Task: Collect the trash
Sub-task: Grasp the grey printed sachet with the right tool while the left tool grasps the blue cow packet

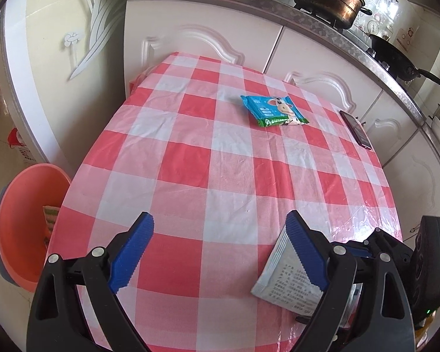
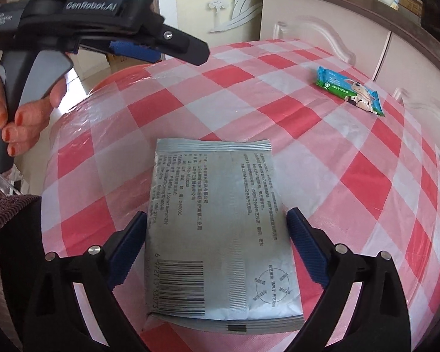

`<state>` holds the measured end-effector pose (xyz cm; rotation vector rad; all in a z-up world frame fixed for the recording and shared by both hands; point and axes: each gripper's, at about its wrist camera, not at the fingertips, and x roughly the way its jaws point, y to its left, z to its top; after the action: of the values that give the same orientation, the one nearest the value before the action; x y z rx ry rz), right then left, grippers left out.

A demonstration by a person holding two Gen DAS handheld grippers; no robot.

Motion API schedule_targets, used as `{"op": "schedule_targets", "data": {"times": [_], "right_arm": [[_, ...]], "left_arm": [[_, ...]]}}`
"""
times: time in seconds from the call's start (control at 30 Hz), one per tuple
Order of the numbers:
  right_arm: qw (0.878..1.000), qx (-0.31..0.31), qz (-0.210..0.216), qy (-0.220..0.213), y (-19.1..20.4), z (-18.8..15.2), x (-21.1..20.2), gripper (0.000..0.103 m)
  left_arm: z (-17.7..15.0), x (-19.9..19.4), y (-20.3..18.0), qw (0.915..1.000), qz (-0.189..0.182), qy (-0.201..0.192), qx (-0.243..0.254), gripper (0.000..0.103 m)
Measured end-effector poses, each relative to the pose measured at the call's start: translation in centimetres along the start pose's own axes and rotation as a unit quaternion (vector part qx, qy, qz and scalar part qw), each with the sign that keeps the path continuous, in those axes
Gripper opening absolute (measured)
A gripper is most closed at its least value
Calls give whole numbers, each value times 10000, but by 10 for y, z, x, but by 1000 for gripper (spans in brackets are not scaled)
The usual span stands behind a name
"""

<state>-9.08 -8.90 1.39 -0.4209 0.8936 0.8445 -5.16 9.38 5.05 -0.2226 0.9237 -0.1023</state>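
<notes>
A pale grey printed packet [image 2: 217, 220] lies between the blue pads of my right gripper [image 2: 217, 243], which touch its two long edges; it seems to rest on the red-and-white checked table [image 2: 308, 152]. The packet shows in the left wrist view [image 1: 287, 278] behind my left gripper's right finger. My left gripper [image 1: 220, 249] is open and empty above the table's near edge; it also shows in the right wrist view [image 2: 149, 50]. A blue-and-green wipes pack [image 1: 274, 111] lies further back on the table, also seen in the right wrist view [image 2: 352, 89].
A pink plastic basin [image 1: 23, 223] stands on the floor left of the table, with a small item inside. A dark phone [image 1: 355, 129] lies at the table's right edge. White kitchen cabinets [image 1: 208, 38] and a counter with pots stand behind.
</notes>
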Motion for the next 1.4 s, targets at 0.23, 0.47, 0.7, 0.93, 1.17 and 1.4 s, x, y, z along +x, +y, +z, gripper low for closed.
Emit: {"op": "schedule_targets", "data": {"times": [0.23, 0.47, 0.7, 0.93, 1.17, 1.4], "right_arm": [[9994, 316, -23, -116, -19, 0, -3, 89], [9940, 1035, -34, -351, -55, -1, -9, 81], [9748, 2082, -159, -791, -110, -10, -25, 78], [9264, 3389, 315, -1609, -171, -39, -49, 78], [9054, 3740, 568, -1926, -189, -50, -56, 78], [9044, 3748, 574, -1957, -190, -52, -57, 78]], "left_arm": [[14, 10, -15, 9995, -49, -89, 303, 91], [50, 30, -50, 9905, -359, -278, 1300, 91], [84, 74, -91, 9616, -449, -177, 2701, 91], [109, 133, -113, 9379, -378, 160, 3446, 91], [135, 170, -118, 9289, -523, 490, 3634, 91], [149, 194, -125, 9206, -682, 797, 3760, 91]]}}
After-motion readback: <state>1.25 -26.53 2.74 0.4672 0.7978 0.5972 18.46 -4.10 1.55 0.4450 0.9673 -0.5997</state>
